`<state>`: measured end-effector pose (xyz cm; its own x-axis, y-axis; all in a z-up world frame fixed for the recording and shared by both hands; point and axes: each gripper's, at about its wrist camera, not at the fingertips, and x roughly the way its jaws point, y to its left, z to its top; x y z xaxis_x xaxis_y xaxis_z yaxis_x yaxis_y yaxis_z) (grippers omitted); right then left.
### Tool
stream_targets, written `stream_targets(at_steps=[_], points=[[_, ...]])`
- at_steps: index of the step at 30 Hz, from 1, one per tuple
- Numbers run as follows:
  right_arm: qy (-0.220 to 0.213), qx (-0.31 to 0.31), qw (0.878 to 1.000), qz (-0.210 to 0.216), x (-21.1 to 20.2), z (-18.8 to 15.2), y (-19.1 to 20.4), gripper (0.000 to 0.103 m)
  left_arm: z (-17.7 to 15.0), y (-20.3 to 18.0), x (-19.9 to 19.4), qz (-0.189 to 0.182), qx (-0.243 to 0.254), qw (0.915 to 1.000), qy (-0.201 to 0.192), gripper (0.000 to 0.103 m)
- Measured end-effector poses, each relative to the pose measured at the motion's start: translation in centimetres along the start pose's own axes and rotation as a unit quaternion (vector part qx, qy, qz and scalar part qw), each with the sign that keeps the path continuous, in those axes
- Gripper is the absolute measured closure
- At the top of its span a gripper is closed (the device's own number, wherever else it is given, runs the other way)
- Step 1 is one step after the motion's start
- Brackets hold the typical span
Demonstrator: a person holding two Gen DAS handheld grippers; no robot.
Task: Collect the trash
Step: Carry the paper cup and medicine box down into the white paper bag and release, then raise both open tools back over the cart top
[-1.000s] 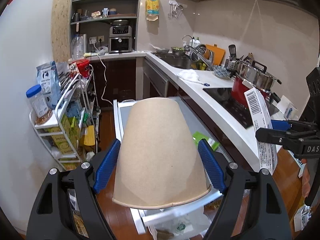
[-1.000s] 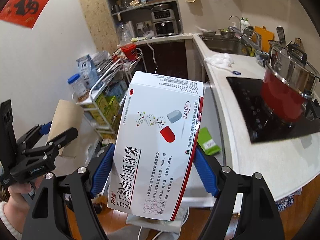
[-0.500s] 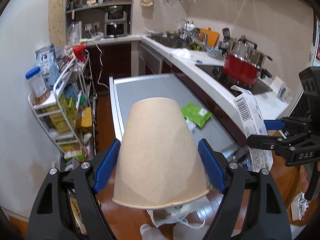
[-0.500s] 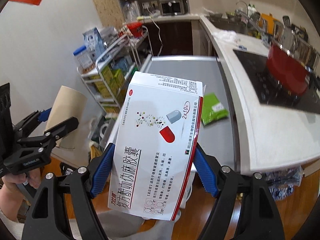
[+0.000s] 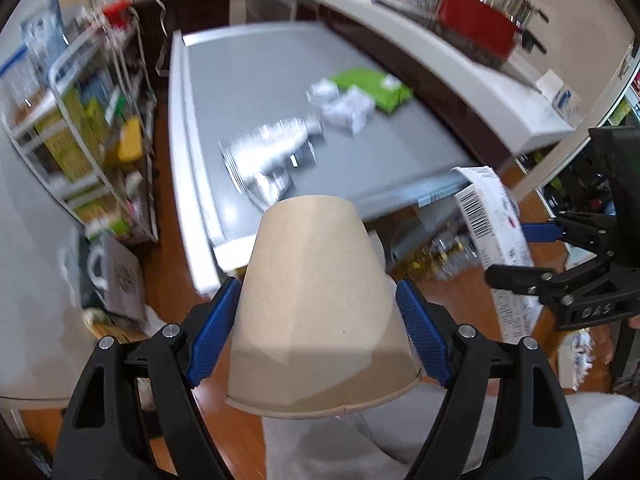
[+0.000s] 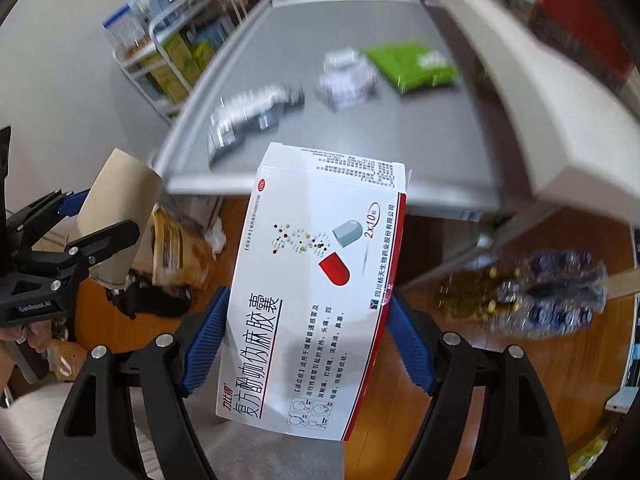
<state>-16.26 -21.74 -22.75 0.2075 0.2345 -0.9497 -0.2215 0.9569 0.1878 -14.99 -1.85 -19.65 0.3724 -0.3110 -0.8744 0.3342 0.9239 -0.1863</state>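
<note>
My left gripper (image 5: 318,328) is shut on a brown paper cup (image 5: 316,304), held upside down above the wood floor near the grey table's (image 5: 256,80) front edge. The cup also shows in the right wrist view (image 6: 120,208). My right gripper (image 6: 306,340) is shut on a white medicine box (image 6: 316,280) with a red and grey capsule picture; the box shows at the right of the left wrist view (image 5: 492,216). On the table lie a green packet (image 5: 372,88), crumpled white paper (image 5: 348,110) and a blurred white box (image 5: 272,152).
A wire rack (image 5: 84,120) of groceries stands left of the table. A white counter (image 5: 460,56) with a red pot (image 5: 476,24) runs along the right. Bags and bottles (image 6: 532,292) lie on the floor under the table's front edge.
Both grippers have tilted downward and pulled back, so the table top and the floor now fill the views. The cup and the medicine box stay held.
</note>
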Motion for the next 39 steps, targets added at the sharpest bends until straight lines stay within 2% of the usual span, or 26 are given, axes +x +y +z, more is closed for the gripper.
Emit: stream_targets(at_steps=[7, 16, 23, 27, 31, 39], points=[[0.04, 0.026, 0.999, 0.014, 4.2, -1.1, -1.1, 0.028, -1.3, 0.0, 3.5, 0.001, 0.002, 0.9995, 0.031, 0.023], [0.068, 0.062, 0.995, 0.03, 7.8, -0.3, -2.2, 0.028, -1.1, 0.5, 7.3, 0.002, 0.004, 0.998, 0.063, 0.023], [0.069, 0.066, 0.995, 0.037, 8.8, 0.4, -2.4, 0.028, -0.8, 0.2, 7.9, -0.011, 0.003, 0.9969, 0.078, 0.023], [0.068, 0.065, 0.995, 0.032, 9.1, 0.8, -2.5, 0.027, -0.5, 0.0, 8.2, -0.005, 0.009, 0.9966, 0.081, 0.022], [0.068, 0.066, 0.995, 0.033, 8.9, 0.8, -2.8, 0.024, -0.3, 0.2, 8.1, -0.01, 0.002, 0.9964, 0.085, 0.022], [0.069, 0.068, 0.995, 0.032, 8.0, 0.8, -3.0, 0.023, -0.3, 0.9, 7.3, -0.004, -0.006, 0.997, 0.077, 0.022]])
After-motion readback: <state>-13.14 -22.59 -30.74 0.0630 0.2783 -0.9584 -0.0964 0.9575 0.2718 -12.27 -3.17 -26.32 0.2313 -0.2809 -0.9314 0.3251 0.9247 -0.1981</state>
